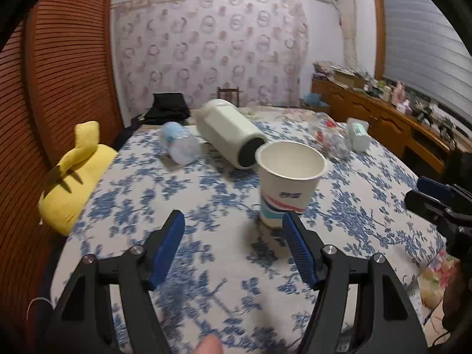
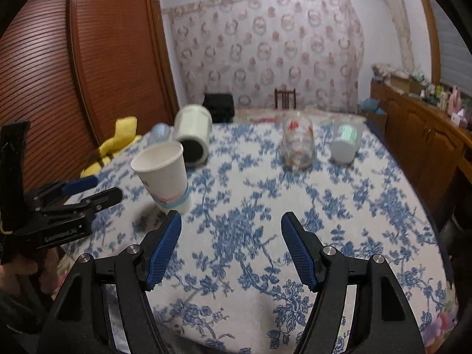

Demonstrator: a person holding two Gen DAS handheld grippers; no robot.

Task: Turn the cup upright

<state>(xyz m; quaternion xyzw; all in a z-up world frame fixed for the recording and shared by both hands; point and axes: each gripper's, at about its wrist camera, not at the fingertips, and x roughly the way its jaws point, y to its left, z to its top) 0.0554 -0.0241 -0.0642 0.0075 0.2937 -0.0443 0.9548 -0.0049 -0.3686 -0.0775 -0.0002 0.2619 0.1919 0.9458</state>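
Both grippers, left gripper (image 1: 233,221) and right gripper (image 2: 231,222), spread and empty; paper cup (image 1: 290,177) upright, fingertip only in left view.

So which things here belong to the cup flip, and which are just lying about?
Job:
paper cup, standing mouth up on the bedspread
left gripper, open
right gripper, open

Lying about:
white canister
clear bottle
crumpled plastic bottle
small tub
yellow plush

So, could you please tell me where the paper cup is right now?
The paper cup stands mouth-up on the flowered bedspread, just in front of the white canister lying on its side, near the left gripper.
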